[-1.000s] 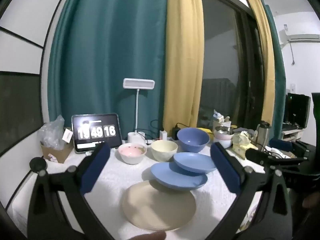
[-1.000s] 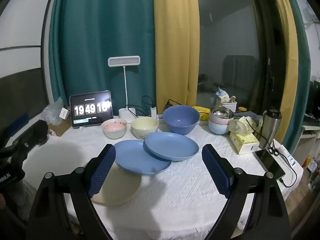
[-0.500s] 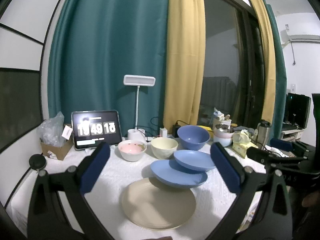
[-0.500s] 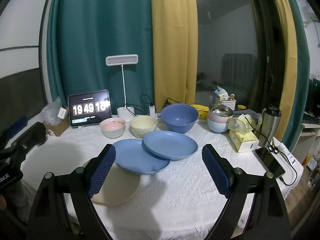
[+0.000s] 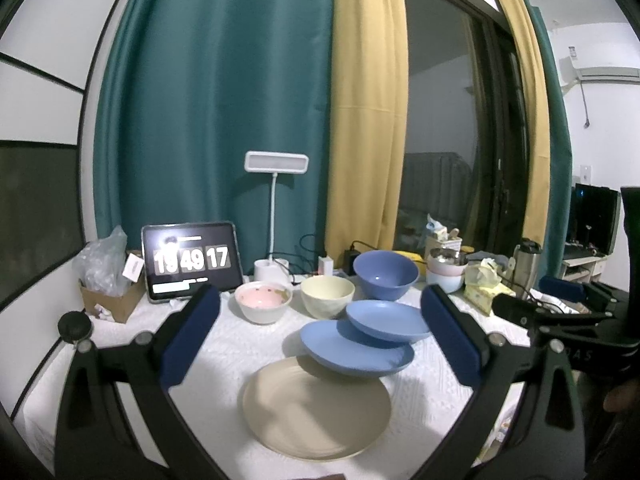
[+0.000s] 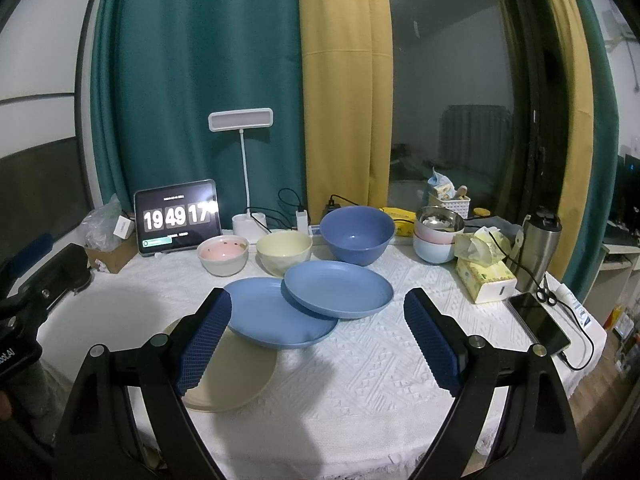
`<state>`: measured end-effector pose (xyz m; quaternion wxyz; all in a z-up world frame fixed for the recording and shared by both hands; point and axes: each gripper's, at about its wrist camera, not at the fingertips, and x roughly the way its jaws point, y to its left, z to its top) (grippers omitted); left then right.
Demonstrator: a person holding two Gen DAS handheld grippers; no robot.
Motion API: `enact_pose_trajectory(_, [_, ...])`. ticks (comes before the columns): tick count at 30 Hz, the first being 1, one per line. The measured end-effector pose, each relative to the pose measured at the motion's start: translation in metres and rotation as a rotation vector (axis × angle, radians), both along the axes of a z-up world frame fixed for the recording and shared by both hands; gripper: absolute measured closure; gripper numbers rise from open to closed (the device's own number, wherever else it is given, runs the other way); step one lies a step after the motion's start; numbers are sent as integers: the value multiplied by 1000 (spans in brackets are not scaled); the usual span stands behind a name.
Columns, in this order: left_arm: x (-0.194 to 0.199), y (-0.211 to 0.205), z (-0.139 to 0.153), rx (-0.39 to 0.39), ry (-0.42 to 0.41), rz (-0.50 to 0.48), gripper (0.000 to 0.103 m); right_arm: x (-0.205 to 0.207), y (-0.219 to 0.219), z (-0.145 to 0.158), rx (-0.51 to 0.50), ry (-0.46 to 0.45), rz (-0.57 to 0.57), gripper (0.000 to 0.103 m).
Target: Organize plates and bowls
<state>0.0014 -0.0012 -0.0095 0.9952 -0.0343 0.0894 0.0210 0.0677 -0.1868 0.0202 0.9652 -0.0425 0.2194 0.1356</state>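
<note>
Three plates overlap on the white tablecloth: a beige plate point(image 5: 316, 408) point(image 6: 230, 372) nearest me, a blue plate point(image 5: 356, 354) point(image 6: 276, 314) resting on its far edge, and a second blue plate point(image 5: 386, 318) point(image 6: 338, 288) leaning on that one. Behind them stand a pink bowl point(image 5: 262, 300) point(image 6: 223, 254), a cream bowl point(image 5: 327, 295) point(image 6: 284, 252) and a large blue bowl point(image 5: 386, 274) point(image 6: 357, 234). My left gripper point(image 5: 320, 342) hovers open above the plates, holding nothing. My right gripper point(image 6: 318, 340) is open too, in front of the blue plates.
A tablet clock point(image 6: 174, 218), a white desk lamp point(image 6: 241, 120) and cables line the back. At the right are stacked bowls point(image 6: 436, 236), a tissue box point(image 6: 484, 278), a steel flask point(image 6: 540, 248) and a phone point(image 6: 538, 322). A bag in a cardboard box point(image 5: 106, 280) sits left.
Both grippers have risen and drawn back slightly, so the plates sit a little lower in view. Nothing on the table has moved; the clock advanced one second.
</note>
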Motion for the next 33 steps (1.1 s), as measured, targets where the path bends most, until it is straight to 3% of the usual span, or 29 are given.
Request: enact_pose_trajectory(33, [4,3,2,-1,7,2,2,3,-2,-4,4,5,-4,12])
